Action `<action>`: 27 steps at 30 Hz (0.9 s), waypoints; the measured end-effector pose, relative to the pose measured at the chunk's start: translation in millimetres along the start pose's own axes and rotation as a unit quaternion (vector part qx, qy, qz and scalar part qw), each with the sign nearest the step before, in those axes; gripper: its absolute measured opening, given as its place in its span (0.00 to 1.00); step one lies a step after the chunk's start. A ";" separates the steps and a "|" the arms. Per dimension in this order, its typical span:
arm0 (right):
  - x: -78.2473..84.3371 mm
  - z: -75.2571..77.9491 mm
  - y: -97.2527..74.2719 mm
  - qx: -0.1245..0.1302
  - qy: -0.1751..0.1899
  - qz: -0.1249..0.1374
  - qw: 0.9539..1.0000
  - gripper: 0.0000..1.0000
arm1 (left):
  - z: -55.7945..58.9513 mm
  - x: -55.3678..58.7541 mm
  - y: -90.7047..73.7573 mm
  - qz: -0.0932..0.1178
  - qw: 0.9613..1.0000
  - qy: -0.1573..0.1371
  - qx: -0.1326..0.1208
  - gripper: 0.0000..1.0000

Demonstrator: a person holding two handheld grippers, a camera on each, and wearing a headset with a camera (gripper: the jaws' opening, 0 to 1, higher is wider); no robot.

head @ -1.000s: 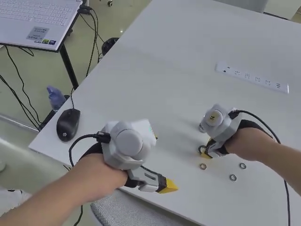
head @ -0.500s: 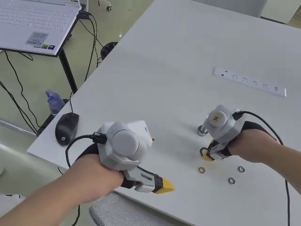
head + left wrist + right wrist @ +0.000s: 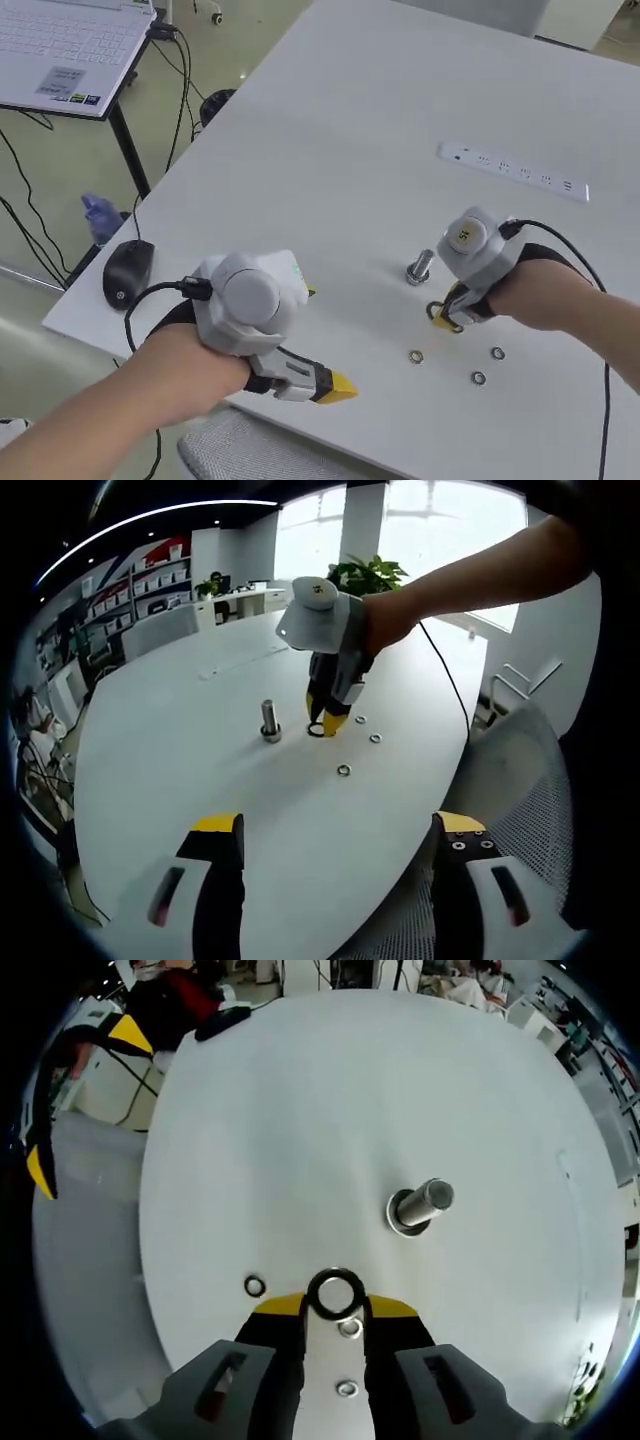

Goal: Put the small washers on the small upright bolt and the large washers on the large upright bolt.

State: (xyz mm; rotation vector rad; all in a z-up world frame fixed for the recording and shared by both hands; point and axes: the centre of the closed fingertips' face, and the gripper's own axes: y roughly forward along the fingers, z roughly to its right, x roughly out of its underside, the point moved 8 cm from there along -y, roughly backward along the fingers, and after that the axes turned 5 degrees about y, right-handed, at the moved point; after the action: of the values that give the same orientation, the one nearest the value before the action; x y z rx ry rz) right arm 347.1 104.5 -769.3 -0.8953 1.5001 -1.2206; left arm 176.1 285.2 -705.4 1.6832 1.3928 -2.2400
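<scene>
R gripper (image 3: 445, 320) has the large washer (image 3: 335, 1294) pinched between its fingers, just beside the large bolt (image 3: 420, 267). Can't tell if the washer touches the worktop (image 3: 350, 150). The bolt stands upright toward the worktop's near edge. Three small washers (image 3: 416, 356) lie flat betw. the bolt and that edge, each apart from the others. L gripper (image 3: 337, 830) hovers at the near edge, fingers spread wide, nothing in them. Toward the far edge, a power strip (image 3: 512, 172).
</scene>
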 end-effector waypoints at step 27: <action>-37.2 21.0 -52.3 0.019 -0.006 0.016 1.000 0.21 | -3.4 -0.7 1.4 0.010 1.000 -0.010 -0.018 0.87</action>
State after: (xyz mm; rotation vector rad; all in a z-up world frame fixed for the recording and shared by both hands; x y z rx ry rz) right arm 375.4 122.0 -710.5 -0.8480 1.4710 -1.2147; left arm 179.7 286.3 -705.9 1.6518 1.3976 -2.2016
